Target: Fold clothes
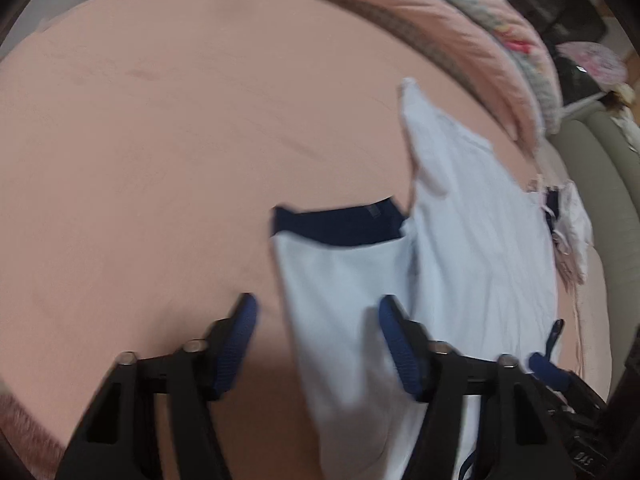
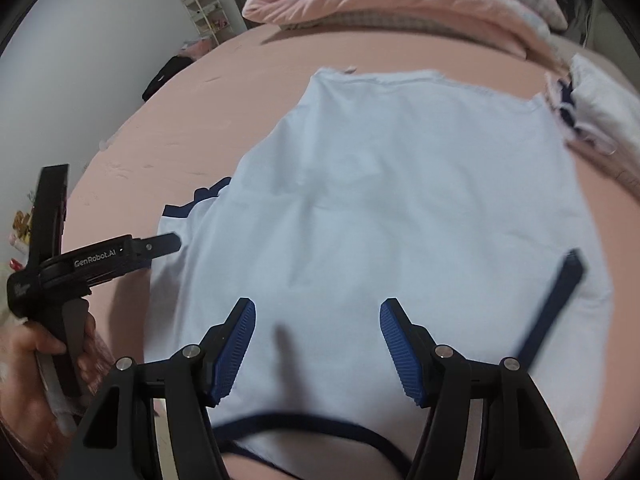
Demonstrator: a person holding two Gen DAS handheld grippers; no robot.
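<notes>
A pale blue T-shirt (image 2: 392,208) with navy trim lies spread on the pink bed, its navy collar (image 2: 304,424) nearest the right wrist camera. My right gripper (image 2: 318,344) hovers open over the shirt just behind the collar, holding nothing. In the left wrist view the shirt (image 1: 472,248) stretches away on the right and its navy-cuffed sleeve (image 1: 340,272) sticks out to the left. My left gripper (image 1: 318,340) is open above that sleeve, empty. The left gripper body (image 2: 92,260) shows in the right wrist view, held by a hand (image 2: 32,356).
The pink bedsheet (image 1: 160,160) extends wide to the left. A rolled pink quilt (image 2: 380,4) lies along the far edge. A small heap of white and navy clothes (image 2: 592,100) sits beside the shirt's hem. A white rack (image 2: 204,12) stands by the wall.
</notes>
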